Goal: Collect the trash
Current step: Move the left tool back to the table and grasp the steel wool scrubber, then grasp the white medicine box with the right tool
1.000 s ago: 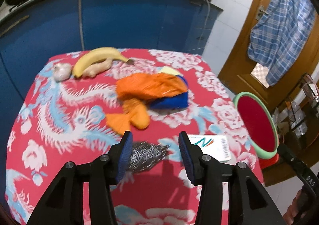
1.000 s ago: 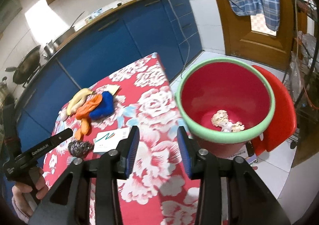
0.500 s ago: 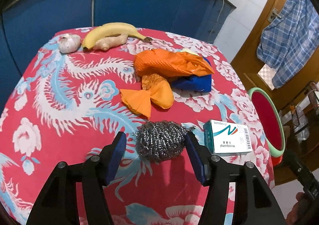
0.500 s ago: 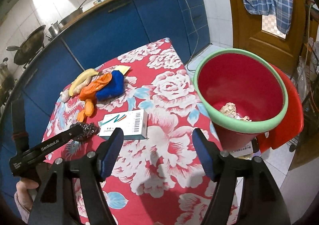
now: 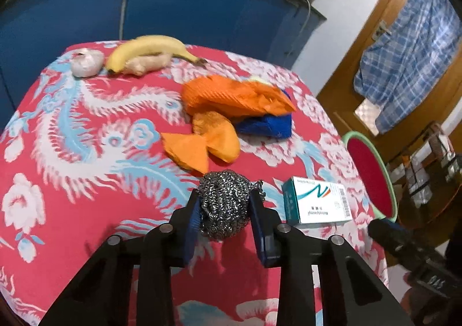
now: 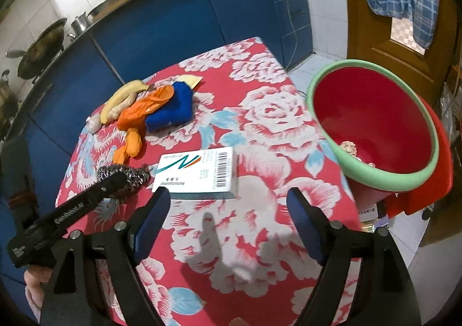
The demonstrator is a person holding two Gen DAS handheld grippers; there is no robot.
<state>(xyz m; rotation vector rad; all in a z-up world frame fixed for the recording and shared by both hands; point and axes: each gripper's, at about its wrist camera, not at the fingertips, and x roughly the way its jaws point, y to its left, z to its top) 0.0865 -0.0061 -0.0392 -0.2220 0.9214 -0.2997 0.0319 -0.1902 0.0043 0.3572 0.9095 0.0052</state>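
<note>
Left gripper (image 5: 225,212): jaws closing, pads pressed on steel scourer (image 5: 223,203), near tabletop (image 5: 86,196) front edge. Right gripper (image 6: 228,212): jaws opening, wide, empty, just short of white carton (image 6: 199,173). Red bin (image 6: 375,124) beyond right edge.

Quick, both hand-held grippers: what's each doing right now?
Left hand-held gripper: closing on the steel scourer.
Right hand-held gripper: opening, nothing between its jaws.

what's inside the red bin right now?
In the right wrist view, the red bin holds a pale crumpled scrap near the bottom, with another bit by the near rim. The green rim hides the rest of the floor, so more may be there.
</note>
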